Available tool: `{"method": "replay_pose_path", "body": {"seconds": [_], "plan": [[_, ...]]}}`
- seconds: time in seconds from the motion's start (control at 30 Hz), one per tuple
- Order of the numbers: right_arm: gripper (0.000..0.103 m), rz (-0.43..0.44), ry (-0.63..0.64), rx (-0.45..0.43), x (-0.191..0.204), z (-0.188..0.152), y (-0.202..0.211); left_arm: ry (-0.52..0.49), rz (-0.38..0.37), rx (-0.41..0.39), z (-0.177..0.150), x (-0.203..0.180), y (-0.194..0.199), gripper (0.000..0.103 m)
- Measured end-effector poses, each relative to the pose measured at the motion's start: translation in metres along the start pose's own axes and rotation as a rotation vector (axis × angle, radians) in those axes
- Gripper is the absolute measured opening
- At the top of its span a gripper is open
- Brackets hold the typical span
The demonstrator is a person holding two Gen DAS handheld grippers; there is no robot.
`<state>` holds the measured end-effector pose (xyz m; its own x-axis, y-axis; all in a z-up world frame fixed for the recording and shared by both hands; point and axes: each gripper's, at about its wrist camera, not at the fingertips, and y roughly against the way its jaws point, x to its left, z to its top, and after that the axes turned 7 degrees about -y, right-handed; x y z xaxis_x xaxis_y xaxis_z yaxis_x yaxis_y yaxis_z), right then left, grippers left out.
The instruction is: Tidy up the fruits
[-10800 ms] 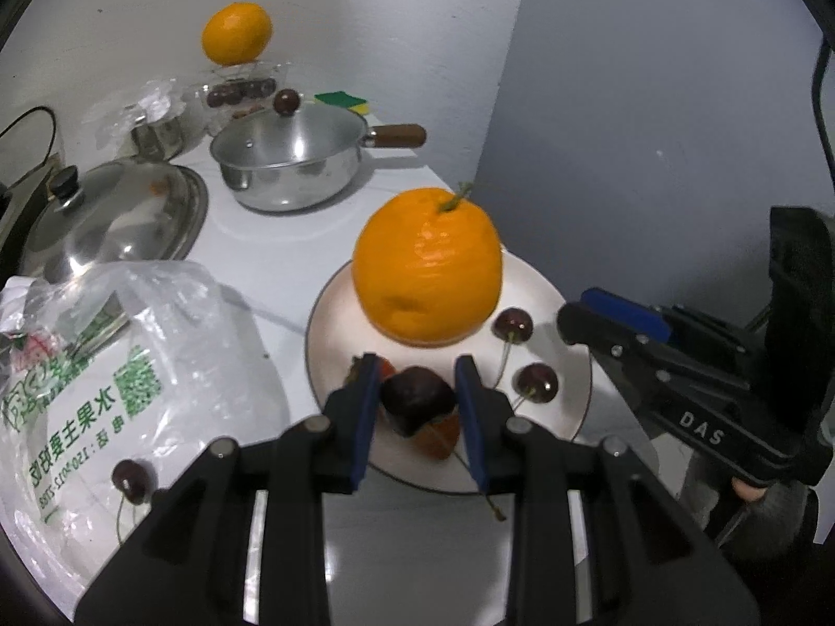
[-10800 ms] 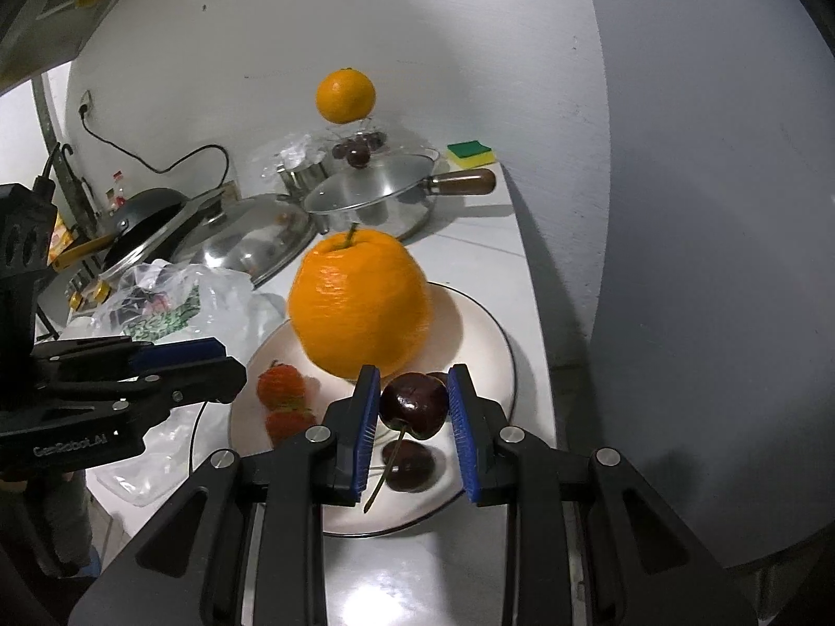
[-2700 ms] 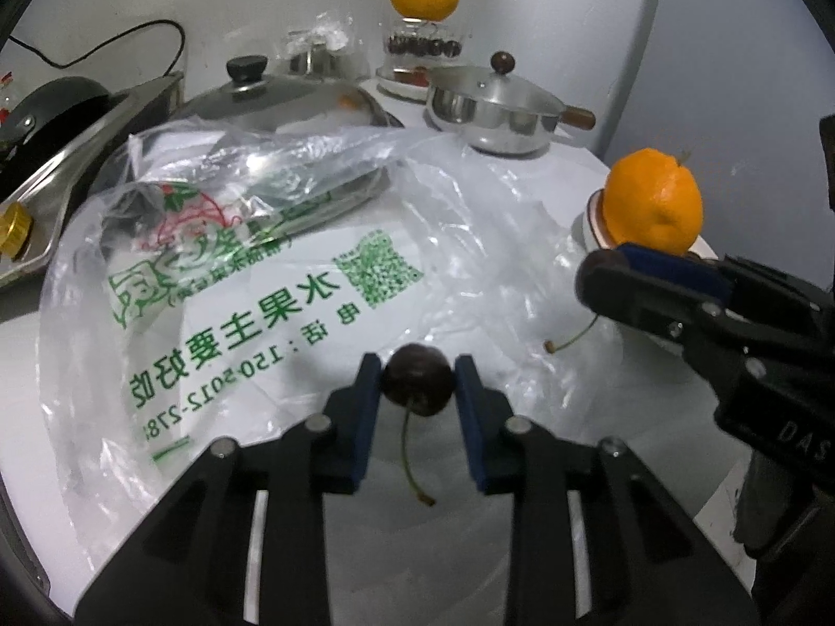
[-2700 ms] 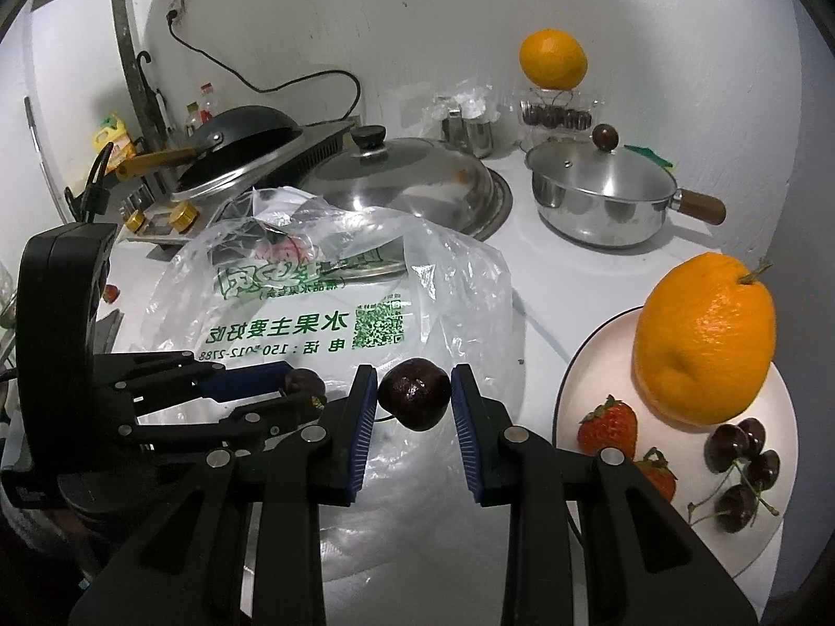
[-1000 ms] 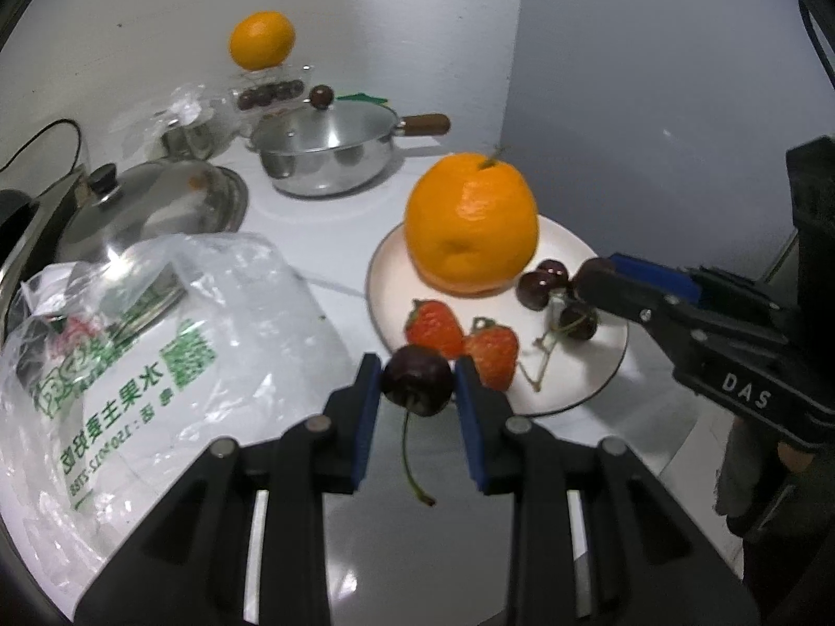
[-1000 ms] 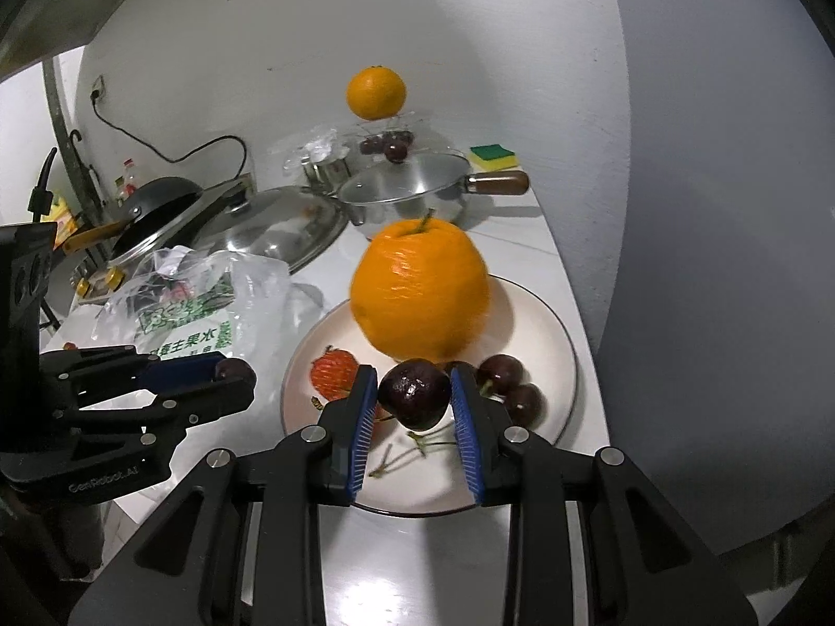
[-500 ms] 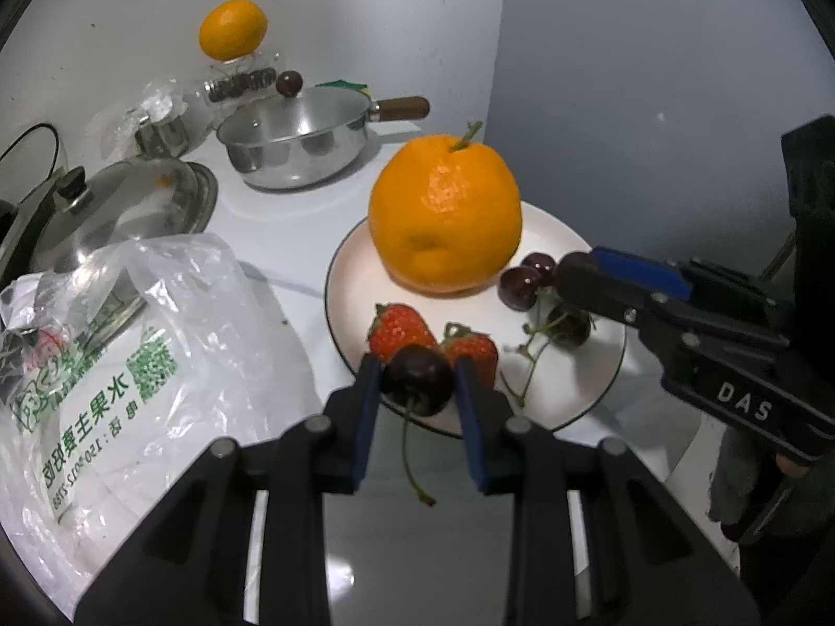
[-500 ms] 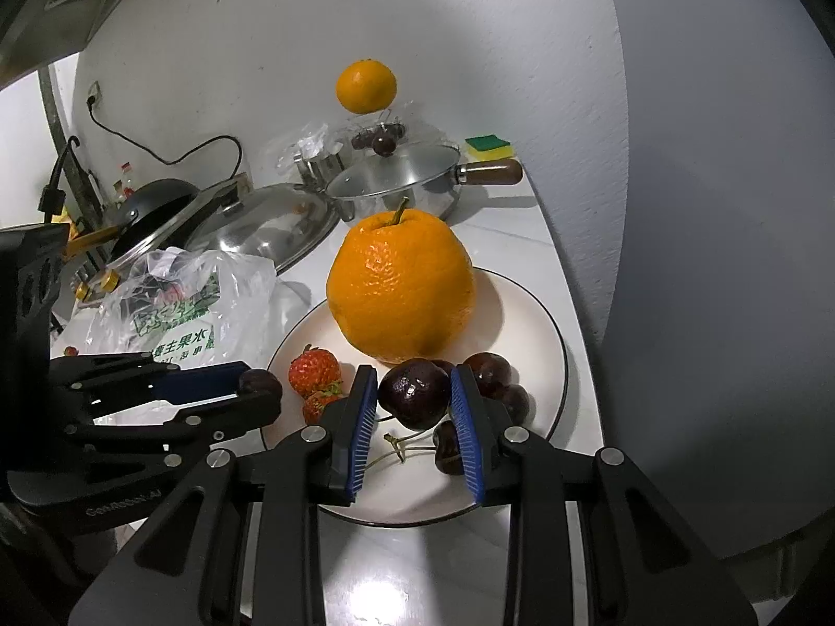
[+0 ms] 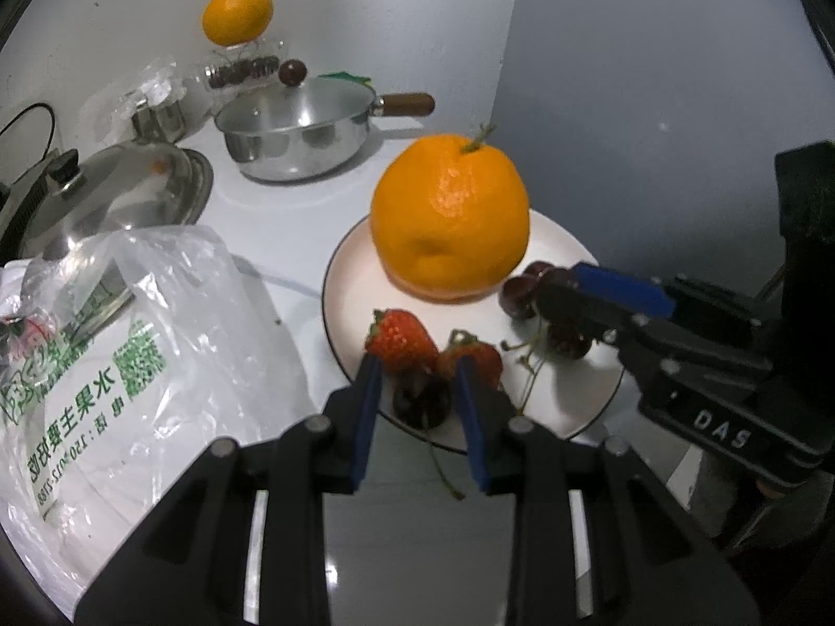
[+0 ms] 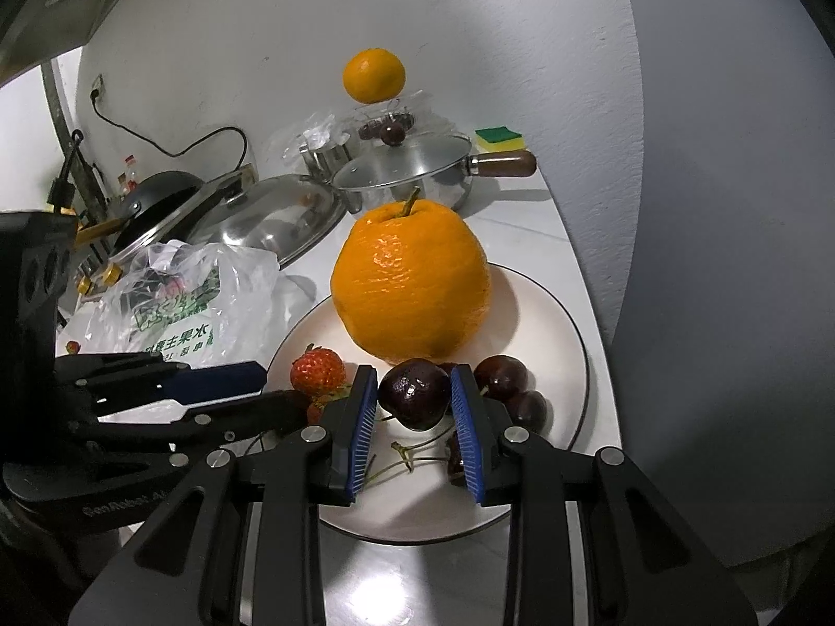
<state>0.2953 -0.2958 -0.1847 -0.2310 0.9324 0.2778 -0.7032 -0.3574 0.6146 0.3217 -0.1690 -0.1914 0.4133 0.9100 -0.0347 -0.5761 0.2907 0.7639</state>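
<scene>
A white plate (image 9: 584, 407) (image 10: 563, 323) holds a big orange (image 9: 449, 219) (image 10: 412, 281), two strawberries (image 9: 399, 339) (image 10: 317, 368) and several dark cherries (image 9: 516, 289) (image 10: 501, 370). My left gripper (image 9: 417, 391) is at the plate's near rim with its jaws slightly parted; a dark cherry (image 9: 421, 400) sits between them, seemingly resting on the plate. My right gripper (image 10: 412, 399) is shut on another dark cherry (image 10: 415, 399) just above the plate, in front of the orange.
A clear plastic bag with green print (image 9: 130, 344) (image 10: 182, 313) lies left of the plate. Behind stand a steel saucepan with a lid (image 9: 297, 130) (image 10: 407, 167), a large pot lid (image 9: 104, 193), and a jar topped by a small orange (image 9: 237, 13). The counter edge runs right of the plate.
Both grippers carried cherries from the bag over to the plate. In the last half second the left jaws widened a little and its cherry sank onto the plate's rim; the right one lowered slightly.
</scene>
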Motion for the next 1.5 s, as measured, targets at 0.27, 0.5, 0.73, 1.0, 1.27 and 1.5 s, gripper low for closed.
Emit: {"method": "replay_pose_path", "body": {"seconds": [0.27, 0.5, 0.73, 1.0, 1.27, 1.5], "plan": [[0.031, 0.006, 0.009, 0.01, 0.006, 0.001, -0.006, 0.003, 0.011, -0.022, 0.0, 0.004, 0.008, 0.039], [0.031, 0.002, 0.004, 0.027, 0.007, -0.002, -0.012, 0.024, 0.015, -0.039, -0.004, 0.012, 0.017, 0.052], [0.032, -0.003, 0.002, 0.029, 0.009, -0.002, -0.011, 0.043, 0.038, -0.05, -0.008, 0.022, 0.026, 0.053], [0.044, -0.015, 0.005, 0.009, 0.016, -0.002, -0.002, 0.057, 0.058, -0.071, -0.013, 0.027, 0.039, 0.053], [0.044, -0.02, 0.019, -0.008, 0.028, -0.003, 0.011, 0.069, 0.057, -0.106, -0.019, 0.028, 0.056, 0.07], [0.044, -0.025, 0.038, -0.028, 0.043, -0.007, 0.026, 0.084, 0.075, -0.138, -0.026, 0.031, 0.077, 0.071]]}}
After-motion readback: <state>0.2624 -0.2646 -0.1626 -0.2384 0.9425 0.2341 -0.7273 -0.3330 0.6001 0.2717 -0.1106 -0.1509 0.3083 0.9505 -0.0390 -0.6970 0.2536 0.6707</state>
